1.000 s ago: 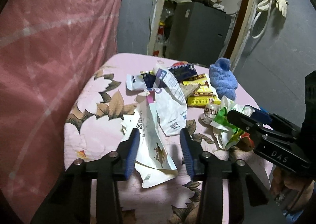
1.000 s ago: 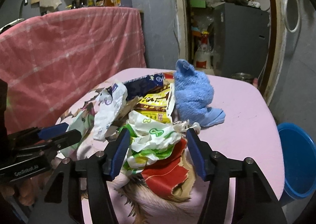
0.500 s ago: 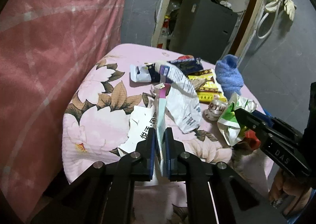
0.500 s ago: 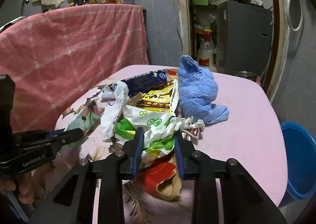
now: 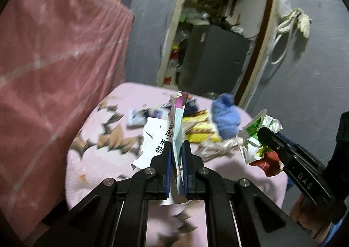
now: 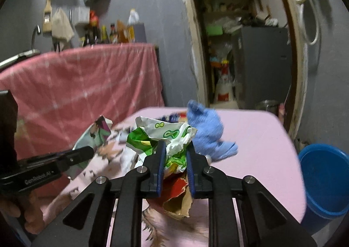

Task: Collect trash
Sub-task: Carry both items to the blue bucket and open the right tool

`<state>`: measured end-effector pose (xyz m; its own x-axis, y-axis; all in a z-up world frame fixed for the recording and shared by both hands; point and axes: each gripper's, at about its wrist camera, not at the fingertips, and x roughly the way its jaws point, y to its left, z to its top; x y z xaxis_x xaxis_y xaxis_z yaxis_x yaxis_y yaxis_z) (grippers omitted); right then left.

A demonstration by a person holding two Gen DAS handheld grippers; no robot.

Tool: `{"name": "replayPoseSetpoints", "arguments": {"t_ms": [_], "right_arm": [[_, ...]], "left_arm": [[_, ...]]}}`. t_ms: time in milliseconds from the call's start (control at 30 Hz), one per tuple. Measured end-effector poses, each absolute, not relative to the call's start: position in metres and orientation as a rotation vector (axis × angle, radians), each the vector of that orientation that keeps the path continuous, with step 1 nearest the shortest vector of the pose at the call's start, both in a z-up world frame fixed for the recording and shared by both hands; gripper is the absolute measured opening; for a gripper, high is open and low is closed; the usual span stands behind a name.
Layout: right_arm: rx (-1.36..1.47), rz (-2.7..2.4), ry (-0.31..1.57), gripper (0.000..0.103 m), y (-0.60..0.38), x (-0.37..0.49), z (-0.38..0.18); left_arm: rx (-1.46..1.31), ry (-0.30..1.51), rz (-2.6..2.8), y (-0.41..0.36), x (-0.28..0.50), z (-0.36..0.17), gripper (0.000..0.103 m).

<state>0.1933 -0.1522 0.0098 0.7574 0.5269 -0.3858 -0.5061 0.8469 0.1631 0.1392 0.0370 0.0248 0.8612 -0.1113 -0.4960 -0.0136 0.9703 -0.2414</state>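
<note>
Item one: torn white wrapper (image 5: pixel 177 129) with black print and a purple tip, standing on edge, pinched in my left tongs (image 5: pixel 176 155) above the pink flowered table (image 5: pixel 122 98). My right tongs' jaws have just been closing.

Item two: crumpled green-and-white wrapper (image 6: pixel 172 138) with a red scrap below, clamped in my right tongs (image 6: pixel 175 159) beside the blue cloth (image 6: pixel 205 127).

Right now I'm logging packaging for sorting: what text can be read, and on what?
"DAS": right hand-held gripper, its side.
"GenRobot.AI": left hand-held gripper, its side.
"悦活·国": white wrapper in the left hand-held gripper; rest hidden.
Yellow packets: print too blurred.
</note>
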Motion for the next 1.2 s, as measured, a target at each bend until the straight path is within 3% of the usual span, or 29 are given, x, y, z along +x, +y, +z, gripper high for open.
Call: {"name": "replayPoseSetpoints", "arguments": {"t_ms": [533,933,1200], "right_arm": [[0.061,0.234,0.134,0.016,-0.285,0.177,0.066],[0.142,0.06,0.134,0.016,-0.41,0.193,0.05],[0.14,0.017,0.151,0.016,-0.437,0.198,0.04]], "left_arm": [[-0.171,0.267,-0.318,-0.127,0.184,0.076,0.007],[-0.179,0.32,-0.483,-0.249,0.251,0.069,0.007],[-0.184,0.361,-0.49,-0.273,0.274,0.053,0.007]]}}
